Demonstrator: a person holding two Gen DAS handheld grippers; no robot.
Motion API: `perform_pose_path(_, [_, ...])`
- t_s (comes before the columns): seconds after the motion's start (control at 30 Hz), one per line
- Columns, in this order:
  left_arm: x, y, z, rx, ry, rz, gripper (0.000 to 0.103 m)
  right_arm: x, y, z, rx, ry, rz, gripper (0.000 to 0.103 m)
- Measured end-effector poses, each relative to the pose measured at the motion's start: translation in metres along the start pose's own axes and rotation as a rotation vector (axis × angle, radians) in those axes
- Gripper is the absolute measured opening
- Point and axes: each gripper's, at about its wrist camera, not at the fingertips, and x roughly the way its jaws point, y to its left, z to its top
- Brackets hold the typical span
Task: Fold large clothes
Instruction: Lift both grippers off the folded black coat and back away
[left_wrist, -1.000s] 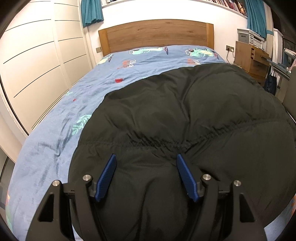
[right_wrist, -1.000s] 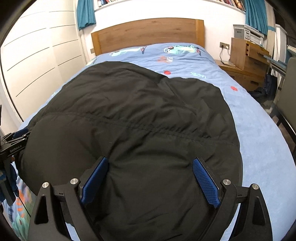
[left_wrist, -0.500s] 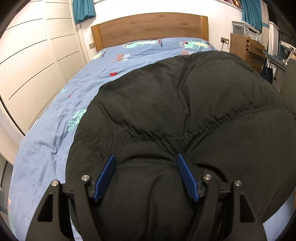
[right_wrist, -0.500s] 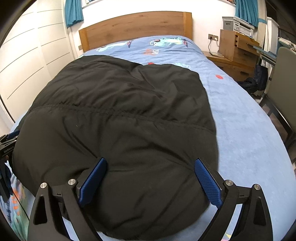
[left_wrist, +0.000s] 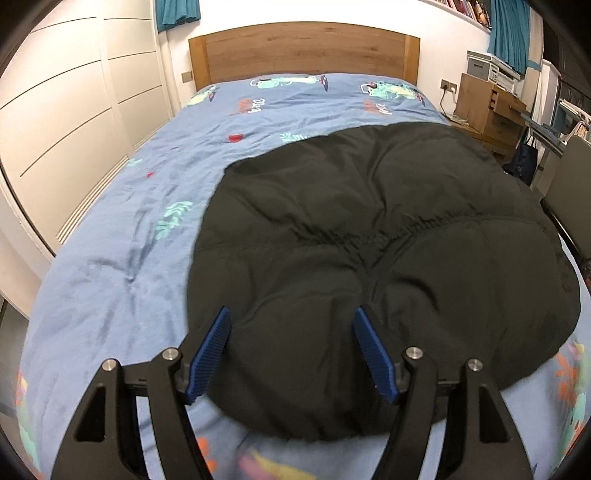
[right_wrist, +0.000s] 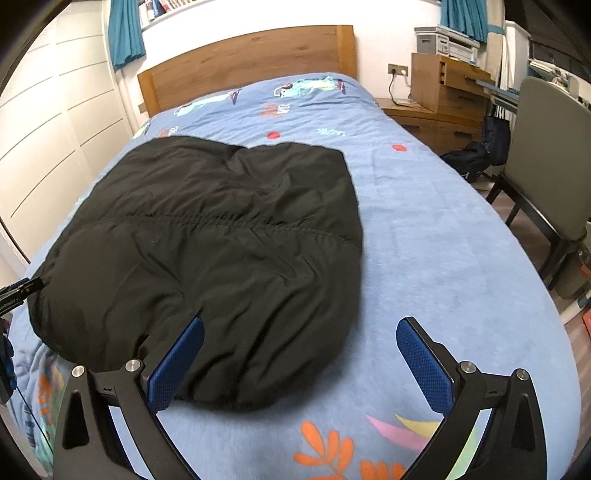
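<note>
A black puffy jacket (left_wrist: 369, 240) lies in a rounded bundle on the blue patterned bedspread (left_wrist: 122, 266); it also shows in the right wrist view (right_wrist: 221, 251). My left gripper (left_wrist: 291, 332) is open and empty, above the jacket's near edge. My right gripper (right_wrist: 299, 343) is open and empty, wide apart, over the jacket's near right edge and the bare bedspread (right_wrist: 443, 240). A bit of the left gripper (right_wrist: 18, 291) shows at the left edge of the right wrist view.
A wooden headboard (left_wrist: 303, 51) stands at the far end of the bed. White wardrobe doors (left_wrist: 66, 110) run along the left. A wooden nightstand (right_wrist: 443, 99) and a chair (right_wrist: 546, 177) stand to the right of the bed.
Both grippers have pulled back toward the foot of the bed and risen. The jacket now sits farther away, and its near edge and the bedspread below it show.
</note>
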Motion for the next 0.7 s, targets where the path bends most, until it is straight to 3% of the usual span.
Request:
perform_pose_path(0.13, [-0.013, 0.021, -0.009, -0.036, -0.004, 0.006, 0.068, -0.017, -0.002, -0.003, 0.002, -0.016, 0.0, 0.102])
perform_pose_path(0.33, [-0.018, 0.073, -0.035, -0.174, 0.014, -0.032, 0.068, -0.023, -0.006, -0.012, 0.028, -0.004, 0.022, 0.102])
perform_pose_path(0.47, [-0.018, 0.104, -0.055, -0.232, 0.026, -0.016, 0.068, -0.024, -0.012, -0.016, 0.049, -0.004, 0.021, 0.102])
perform_pose_path(0.6, [-0.024, 0.133, -0.081, -0.323, -0.016, -0.089, 0.068, -0.026, -0.019, -0.023, 0.059, -0.007, 0.024, 0.102])
perform_pose_path(0.7, [-0.021, 0.151, -0.097, -0.369, 0.005, -0.153, 0.068, -0.026, -0.025, -0.028, 0.071, -0.009, 0.033, 0.102])
